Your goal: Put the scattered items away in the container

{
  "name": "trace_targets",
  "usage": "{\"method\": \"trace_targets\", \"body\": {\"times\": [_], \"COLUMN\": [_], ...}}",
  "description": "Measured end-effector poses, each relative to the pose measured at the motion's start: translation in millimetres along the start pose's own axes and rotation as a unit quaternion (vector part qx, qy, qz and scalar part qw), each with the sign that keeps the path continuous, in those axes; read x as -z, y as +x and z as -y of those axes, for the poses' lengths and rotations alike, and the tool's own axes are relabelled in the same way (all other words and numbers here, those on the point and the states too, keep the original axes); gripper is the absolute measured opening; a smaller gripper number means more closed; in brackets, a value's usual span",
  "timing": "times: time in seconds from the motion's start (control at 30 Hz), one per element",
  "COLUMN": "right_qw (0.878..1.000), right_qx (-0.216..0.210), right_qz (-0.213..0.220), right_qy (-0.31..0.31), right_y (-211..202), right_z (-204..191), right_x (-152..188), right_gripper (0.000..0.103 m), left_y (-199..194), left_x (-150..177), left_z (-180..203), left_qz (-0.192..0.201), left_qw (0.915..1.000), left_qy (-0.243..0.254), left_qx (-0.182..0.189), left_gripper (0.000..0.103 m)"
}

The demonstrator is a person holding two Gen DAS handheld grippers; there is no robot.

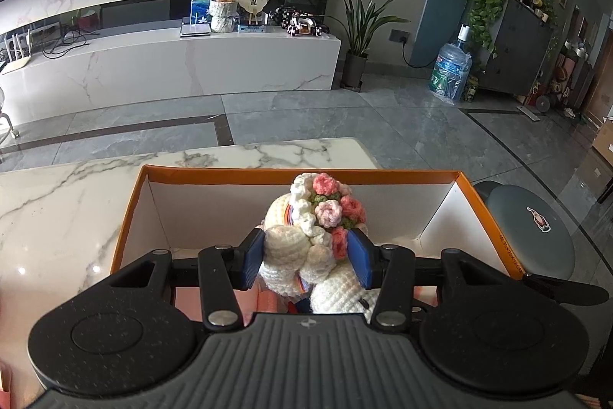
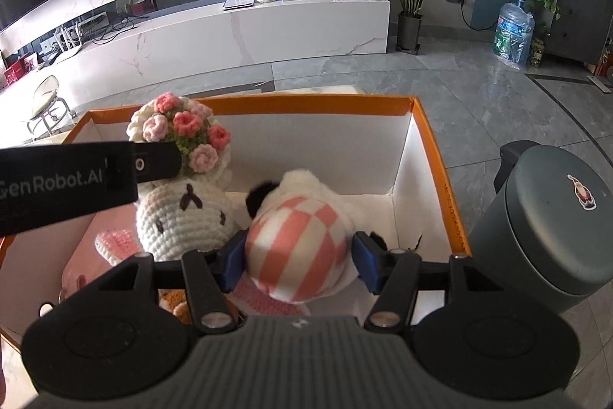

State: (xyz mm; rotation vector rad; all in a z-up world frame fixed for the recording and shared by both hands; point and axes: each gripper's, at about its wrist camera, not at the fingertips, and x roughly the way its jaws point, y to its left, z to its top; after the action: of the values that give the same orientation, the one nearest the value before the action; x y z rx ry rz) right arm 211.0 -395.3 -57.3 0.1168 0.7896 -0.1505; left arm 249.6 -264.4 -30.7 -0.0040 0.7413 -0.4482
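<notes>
A cream crocheted doll [image 1: 302, 248] crowned with pink yarn roses is clamped in the left claw [image 1: 304, 257] above the orange-rimmed box [image 1: 245, 172]. Inside that box, a pink-checked plush panda [image 2: 295, 248] is clamped by the right claw [image 2: 297, 261].

The right claw [image 2: 297, 265] has its blue pads pressed to either side of a pink-and-white checked plush panda [image 2: 297, 255], low inside the orange-rimmed box [image 2: 417, 148]; just left, the left claw [image 2: 153, 163] reaches in at a crocheted white bunny [image 2: 184, 213] crowned with pink flowers; a grey stool [image 2: 555, 217] stands beside the box.
</notes>
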Motion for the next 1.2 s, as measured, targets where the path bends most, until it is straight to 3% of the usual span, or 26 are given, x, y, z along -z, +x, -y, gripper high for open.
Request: {"method": "trace_targets", "body": {"times": [0.27, 0.33, 0.43, 0.47, 0.5, 0.53, 0.57, 0.6, 0.7, 0.9, 1.2], "right_qw": [1.000, 0.999, 0.998, 0.998, 0.997, 0.997, 0.996, 0.996, 0.995, 0.996, 0.998], "right_qx": [-0.008, -0.008, -0.010, -0.011, -0.012, -0.014, -0.015, -0.016, -0.020, -0.020, -0.015], "right_qz": [0.016, 0.026, 0.039, 0.043, 0.046, 0.048, 0.051, 0.053, 0.049, 0.045, 0.036], "right_qy": [0.014, 0.024, 0.042, 0.048, 0.054, 0.060, 0.066, 0.072, 0.079, 0.072, 0.053], "right_y": [-10.9, -16.6, -26.4, -29.7, -32.7, -35.7, -38.8, -41.8, -43.9, -43.9, -40.9], "right_z": [7.5, 11.7, 19.5, 22.1, 24.6, 27.0, 29.4, 31.8, 35.7, 34.9, 27.6], "right_x": [0.9, 1.1, 2.0, 2.3, 2.8, 3.3, 3.8, 4.3, 5.6, 7.8, 8.5], "right_gripper": [0.068, 0.077, 0.077, 0.076, 0.071, 0.065, 0.061, 0.051, 0.045, 0.045, 0.037], "left_y": [-4.0, -5.0, -8.0, -10.3, -12.7, -15.1, -17.4, -18.3, -15.2, -12.6, 11.8], "left_x": [-3.1, -3.8, -5.6, -6.8, -7.9, -9.1, -10.3, -10.9, -8.5, -4.0, 10.6], "left_z": [4.6, 5.8, 7.8, 8.6, 9.5, 10.4, 11.3, 11.8, 14.1, 11.9, 17.7], "left_qz": [0.002, 0.003, 0.004, 0.005, 0.007, 0.008, 0.009, 0.010, 0.003, -0.027, -0.061], "left_qw": [1.0000, 1.0000, 1.0000, 0.9999, 0.9999, 0.9998, 0.9997, 0.9997, 0.9997, 0.9985, 0.9972], "left_qy": [0.003, 0.004, 0.006, 0.006, 0.007, 0.007, 0.008, 0.007, 0.011, -0.002, 0.013], "left_qx": [0.001, 0.002, 0.005, 0.009, 0.012, 0.016, 0.020, 0.022, 0.020, 0.048, 0.042], "left_gripper": [0.055, 0.055, 0.054, 0.041, 0.039, 0.027, 0.024, 0.024, 0.024, 0.024, 0.026]}}
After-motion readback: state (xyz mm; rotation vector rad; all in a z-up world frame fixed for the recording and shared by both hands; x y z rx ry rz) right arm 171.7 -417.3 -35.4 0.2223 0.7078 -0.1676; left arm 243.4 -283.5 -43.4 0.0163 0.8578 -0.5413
